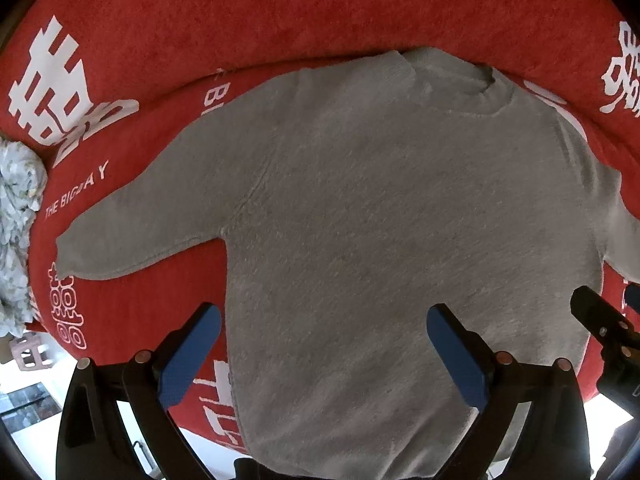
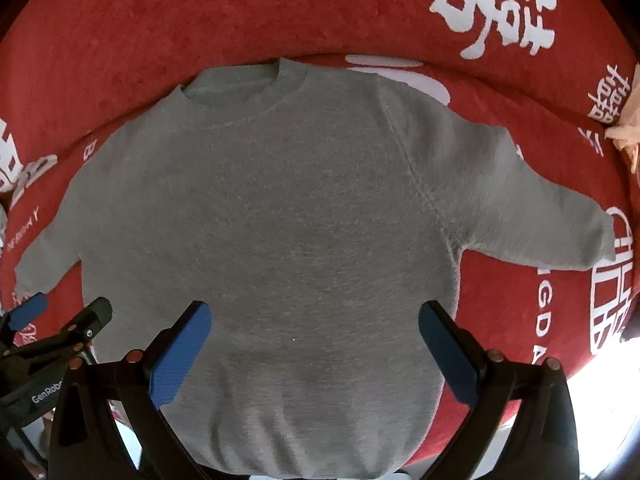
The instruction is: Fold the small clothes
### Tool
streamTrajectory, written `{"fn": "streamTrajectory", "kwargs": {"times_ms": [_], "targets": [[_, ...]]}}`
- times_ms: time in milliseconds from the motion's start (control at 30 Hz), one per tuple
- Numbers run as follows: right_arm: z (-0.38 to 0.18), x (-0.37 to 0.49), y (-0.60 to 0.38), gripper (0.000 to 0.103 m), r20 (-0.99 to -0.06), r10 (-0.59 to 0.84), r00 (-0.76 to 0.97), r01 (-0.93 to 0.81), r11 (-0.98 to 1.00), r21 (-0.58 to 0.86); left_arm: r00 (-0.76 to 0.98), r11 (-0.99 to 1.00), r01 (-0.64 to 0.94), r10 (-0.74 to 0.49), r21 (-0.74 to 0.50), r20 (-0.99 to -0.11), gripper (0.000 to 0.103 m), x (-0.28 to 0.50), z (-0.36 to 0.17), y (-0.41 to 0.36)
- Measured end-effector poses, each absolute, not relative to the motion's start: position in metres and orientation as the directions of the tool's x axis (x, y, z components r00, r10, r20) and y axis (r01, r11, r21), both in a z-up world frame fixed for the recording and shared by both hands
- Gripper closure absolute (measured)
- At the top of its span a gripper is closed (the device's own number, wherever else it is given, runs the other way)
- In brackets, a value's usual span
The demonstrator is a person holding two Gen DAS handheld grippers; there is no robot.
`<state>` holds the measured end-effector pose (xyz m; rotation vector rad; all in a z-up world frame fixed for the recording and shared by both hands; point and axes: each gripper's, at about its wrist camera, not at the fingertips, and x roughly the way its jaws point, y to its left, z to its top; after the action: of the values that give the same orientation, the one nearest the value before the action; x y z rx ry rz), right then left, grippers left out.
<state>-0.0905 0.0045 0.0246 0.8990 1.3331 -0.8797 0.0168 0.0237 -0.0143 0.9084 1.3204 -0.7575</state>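
A small grey sweatshirt [image 1: 380, 208] lies flat and spread on a red cover, neck away from me, both sleeves out to the sides. It also shows in the right wrist view [image 2: 280, 216]. My left gripper [image 1: 324, 320] is open and empty above the sweatshirt's lower left part, near the hem. My right gripper [image 2: 314, 316] is open and empty above the lower middle of the body. Each gripper shows at the edge of the other's view: the right gripper [image 1: 600, 320] and the left gripper [image 2: 60, 316].
The red cover [image 1: 280, 12] with white lettering rises into a padded back behind the sweatshirt. A crumpled pale patterned cloth [image 1: 18, 216] lies at the left edge. A light fabric piece [image 2: 626, 132] sits at the far right. The cover's front edge drops off below the hem.
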Motion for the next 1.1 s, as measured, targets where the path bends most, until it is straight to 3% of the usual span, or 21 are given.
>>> {"fn": "streamTrajectory", "kwargs": {"times_ms": [1100], "targets": [[0.0220, -0.0887, 0.0065, 0.000, -1.000, -0.015, 0.017, 0.912, 0.411, 0.009, 0.112, 0.472, 0.873, 0.055, 0.125, -0.992, 0.000, 0.0164, -0.0165, 0.0278]]}}
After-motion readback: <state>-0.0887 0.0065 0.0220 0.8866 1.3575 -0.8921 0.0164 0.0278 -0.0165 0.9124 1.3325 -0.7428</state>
